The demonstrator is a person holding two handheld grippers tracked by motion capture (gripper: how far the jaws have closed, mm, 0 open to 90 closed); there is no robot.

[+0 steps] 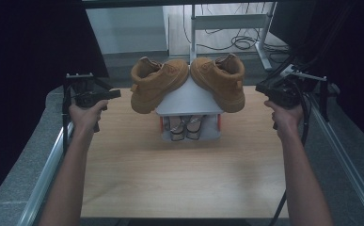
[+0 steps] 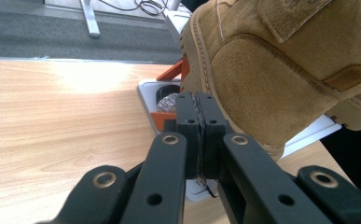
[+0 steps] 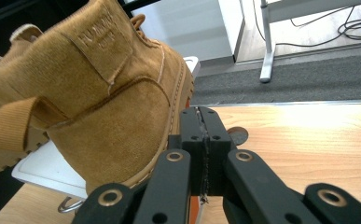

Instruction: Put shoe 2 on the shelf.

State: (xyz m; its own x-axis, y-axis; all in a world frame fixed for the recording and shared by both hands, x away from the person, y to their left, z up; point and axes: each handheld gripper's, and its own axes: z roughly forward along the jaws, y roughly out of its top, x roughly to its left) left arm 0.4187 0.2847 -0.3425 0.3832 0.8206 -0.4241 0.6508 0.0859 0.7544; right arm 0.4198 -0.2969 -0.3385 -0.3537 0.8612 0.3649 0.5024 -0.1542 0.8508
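Note:
Two tan suede boots rest on a white sloped rack [image 1: 191,101] at the table's middle back, toes meeting at the top. The left boot [image 1: 156,84] has its heel toward my left gripper [image 1: 116,93], which is held just left of it, jaws shut on nothing. The right boot [image 1: 222,80] has its heel toward my right gripper [image 1: 259,88], also shut and empty. In the left gripper view the shut gripper [image 2: 197,99] points at the boot's heel [image 2: 285,70]. In the right gripper view the shut gripper [image 3: 201,113] sits beside the other boot's heel [image 3: 99,93] and its pull loop.
Under the rack lies a pair of strappy sandals [image 1: 186,127] between orange brackets [image 2: 173,72]. The wooden tabletop [image 1: 184,169] stretches toward me. Metal rails [image 1: 45,174] run along both sides. Behind the table stand a desk frame [image 1: 264,52] and floor cables.

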